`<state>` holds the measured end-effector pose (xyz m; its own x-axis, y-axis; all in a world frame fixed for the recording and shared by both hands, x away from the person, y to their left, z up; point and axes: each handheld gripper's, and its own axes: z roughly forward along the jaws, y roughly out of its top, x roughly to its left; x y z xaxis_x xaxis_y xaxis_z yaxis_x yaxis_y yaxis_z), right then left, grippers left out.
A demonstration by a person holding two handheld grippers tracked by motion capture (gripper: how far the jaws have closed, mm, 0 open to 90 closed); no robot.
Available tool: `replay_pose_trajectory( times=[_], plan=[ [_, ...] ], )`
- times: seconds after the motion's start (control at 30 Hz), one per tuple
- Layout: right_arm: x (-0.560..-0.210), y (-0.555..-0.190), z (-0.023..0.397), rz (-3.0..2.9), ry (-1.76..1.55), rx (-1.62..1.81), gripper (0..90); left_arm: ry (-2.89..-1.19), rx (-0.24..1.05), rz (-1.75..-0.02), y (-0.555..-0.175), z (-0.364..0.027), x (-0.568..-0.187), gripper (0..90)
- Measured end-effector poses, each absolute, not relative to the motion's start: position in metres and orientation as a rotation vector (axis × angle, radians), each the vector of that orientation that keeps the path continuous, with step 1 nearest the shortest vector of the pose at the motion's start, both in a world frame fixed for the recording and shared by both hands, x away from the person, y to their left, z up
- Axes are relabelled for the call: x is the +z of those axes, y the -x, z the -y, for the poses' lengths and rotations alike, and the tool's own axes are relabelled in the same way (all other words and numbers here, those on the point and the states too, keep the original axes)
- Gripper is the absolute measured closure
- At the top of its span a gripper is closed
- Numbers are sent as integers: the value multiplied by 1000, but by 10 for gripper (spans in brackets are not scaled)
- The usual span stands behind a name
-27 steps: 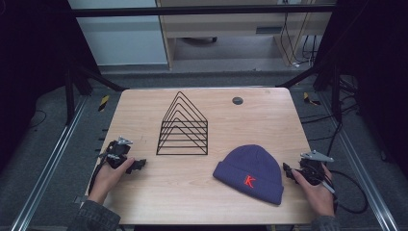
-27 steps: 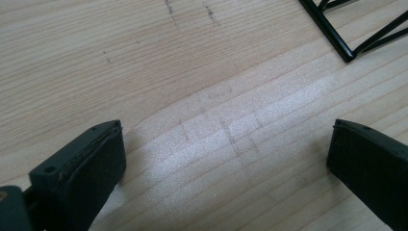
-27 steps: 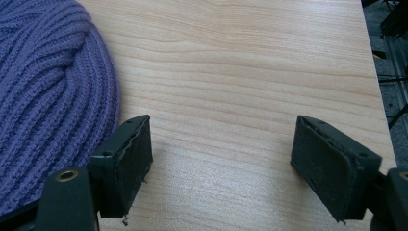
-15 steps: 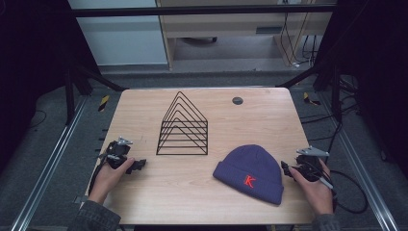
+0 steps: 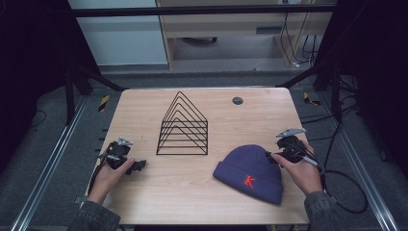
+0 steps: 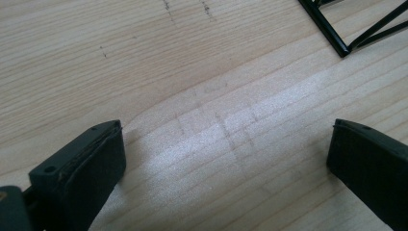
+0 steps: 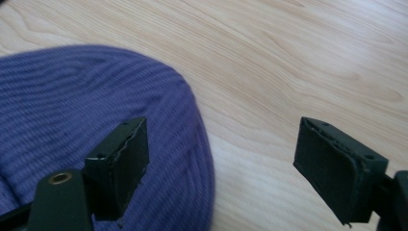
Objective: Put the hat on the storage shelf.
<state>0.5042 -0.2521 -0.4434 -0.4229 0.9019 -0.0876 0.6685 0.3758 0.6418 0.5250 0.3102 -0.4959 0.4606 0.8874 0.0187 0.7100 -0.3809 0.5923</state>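
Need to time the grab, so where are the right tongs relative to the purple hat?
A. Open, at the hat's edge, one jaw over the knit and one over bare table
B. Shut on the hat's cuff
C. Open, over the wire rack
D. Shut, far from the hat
A: in the right gripper view the right tongs stand open, one jaw over the purple hat, the other over bare table.

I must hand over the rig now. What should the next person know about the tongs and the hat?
Right tongs: open, at the hat's right edge, one jaw over the knit, nothing gripped.
Left tongs: open, over bare table, holding nothing.
The hat lies flat at front right; the wire rack stands mid-table.
Done: right tongs brought to the hat.
Left: probably grip the hat and move it, perhaps to the rack.
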Motion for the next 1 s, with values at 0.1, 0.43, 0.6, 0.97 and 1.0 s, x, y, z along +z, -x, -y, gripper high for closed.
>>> replay_pose_trajectory(
  times=[0.1, 0.43, 0.6, 0.97, 1.0],
  plan=[
    [-444, -513, 246, -2249, -1355, 748, 203, -2205, 457, -1326, -525, -310, -496, 0],
    [-456, -536, 230, -2349, -1377, 784, 385, -2207, 449, -1333, -525, -310, -496, 0],
    [-464, -543, 223, -2355, -1393, 770, 380, -2207, 449, -1332, -525, -310, -496, 0],
    [-474, -547, 219, -2361, -1460, 774, 353, -2205, 452, -1328, -525, -309, -496, 0],
    [-474, -546, 219, -2356, -1477, 781, 355, -2205, 452, -1328, -525, -309, -496, 0]
  ],
)
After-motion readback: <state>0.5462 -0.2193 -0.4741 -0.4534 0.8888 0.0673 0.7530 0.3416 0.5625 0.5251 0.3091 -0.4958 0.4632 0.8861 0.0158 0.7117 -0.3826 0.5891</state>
